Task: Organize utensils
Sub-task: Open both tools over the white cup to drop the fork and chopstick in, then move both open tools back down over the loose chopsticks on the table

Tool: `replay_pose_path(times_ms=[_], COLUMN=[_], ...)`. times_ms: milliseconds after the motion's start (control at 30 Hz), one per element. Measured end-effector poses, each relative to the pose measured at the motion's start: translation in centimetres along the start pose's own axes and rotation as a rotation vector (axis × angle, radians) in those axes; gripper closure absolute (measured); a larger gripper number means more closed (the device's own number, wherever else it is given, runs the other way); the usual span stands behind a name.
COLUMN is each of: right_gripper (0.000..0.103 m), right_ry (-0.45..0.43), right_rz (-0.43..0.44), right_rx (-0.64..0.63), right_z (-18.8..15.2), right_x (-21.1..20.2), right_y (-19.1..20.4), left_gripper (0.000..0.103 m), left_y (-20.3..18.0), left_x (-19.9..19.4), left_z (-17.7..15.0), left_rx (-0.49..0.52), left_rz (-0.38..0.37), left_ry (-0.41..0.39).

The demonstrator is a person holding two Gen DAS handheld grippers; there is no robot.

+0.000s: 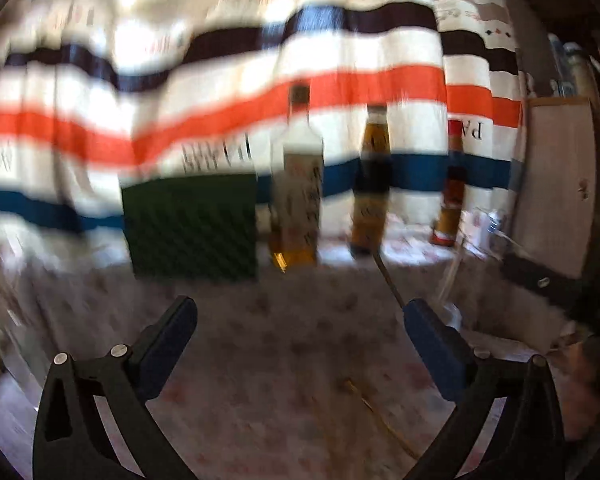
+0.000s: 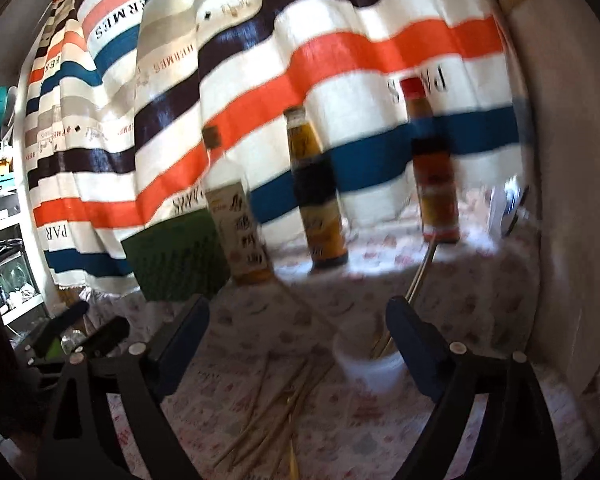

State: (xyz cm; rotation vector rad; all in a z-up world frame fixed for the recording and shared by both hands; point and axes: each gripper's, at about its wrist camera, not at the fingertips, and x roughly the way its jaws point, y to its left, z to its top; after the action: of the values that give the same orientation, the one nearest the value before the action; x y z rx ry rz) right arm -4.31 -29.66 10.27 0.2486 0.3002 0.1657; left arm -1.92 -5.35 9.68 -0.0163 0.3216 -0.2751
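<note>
Several loose wooden chopsticks (image 2: 276, 404) lie on the flowered tablecloth (image 2: 260, 320) in the right wrist view. Just behind them a white cup (image 2: 370, 364) holds a few chopsticks (image 2: 418, 276) that lean up to the right. My right gripper (image 2: 298, 312) is open above the loose ones, with the cup near its right finger and nothing between the pads. In the blurred left wrist view my left gripper (image 1: 300, 320) is wide open and empty over the cloth. One chopstick (image 1: 380, 412) lies below it and a leaning stick (image 1: 388, 276) rises beside its right finger.
Three bottles stand at the back: a pale oil bottle (image 2: 240, 232), a dark sauce bottle (image 2: 320, 208) and a red-capped one (image 2: 436, 176). A green box (image 2: 176, 264) sits to their left. A striped curtain (image 2: 340, 60) hangs behind, and a white panel (image 2: 560, 200) closes off the right.
</note>
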Motion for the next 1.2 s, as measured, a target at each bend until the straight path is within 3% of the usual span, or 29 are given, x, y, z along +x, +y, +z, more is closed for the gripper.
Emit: replay_pose_path(times_ms=[300, 400, 533, 600, 667, 733, 900, 1200], right_gripper=[0.014, 0.007, 0.007, 0.007, 0.007, 0.007, 0.030, 0.073], right_ry=[0.193, 0.229, 0.305, 0.369, 0.488, 0.522, 0.616, 0.717], right_rz=[-0.115, -0.156, -0.158, -0.159, -0.179, -0.189, -0.129, -0.085], right_rx=[-0.066, -0.064, -0.049, -0.065, -0.152, -0.195, -0.239, -0.271], right_z=[-4.8, -5.5, -6.6, -7.3, -8.6, -9.4, -11.1, -13.5], right_x=[5.1, 5.8, 7.0, 7.8, 9.4, 9.9, 10.2, 10.8], right_y=[-0.3, -0.3, -0.5, -0.3, 0.5, 1.1, 2.8, 4.6], left_gripper=[0.000, 0.000, 0.001, 0.006, 0.013, 0.023, 0.034, 0.035], left_y=[2.3, 3.1, 4.2, 4.6, 4.8, 5.0, 5.2, 5.1], left_x=[3.3, 3.9, 5.5, 6.2, 6.9, 7.5, 7.7, 7.0], left_z=[-5.1, -5.7, -6.7, -7.2, -7.7, -8.0, -8.3, -8.0], left_rx=[0.018, -0.035, -0.099, -0.098, -0.080, -0.088, -0.124, -0.130], left_rz=[0.111, 0.103, 0.141, 0.145, 0.170, 0.155, 0.102, 0.128], left_ry=[0.099, 0.147, 0.243, 0.275, 0.301, 0.351, 0.405, 0.387])
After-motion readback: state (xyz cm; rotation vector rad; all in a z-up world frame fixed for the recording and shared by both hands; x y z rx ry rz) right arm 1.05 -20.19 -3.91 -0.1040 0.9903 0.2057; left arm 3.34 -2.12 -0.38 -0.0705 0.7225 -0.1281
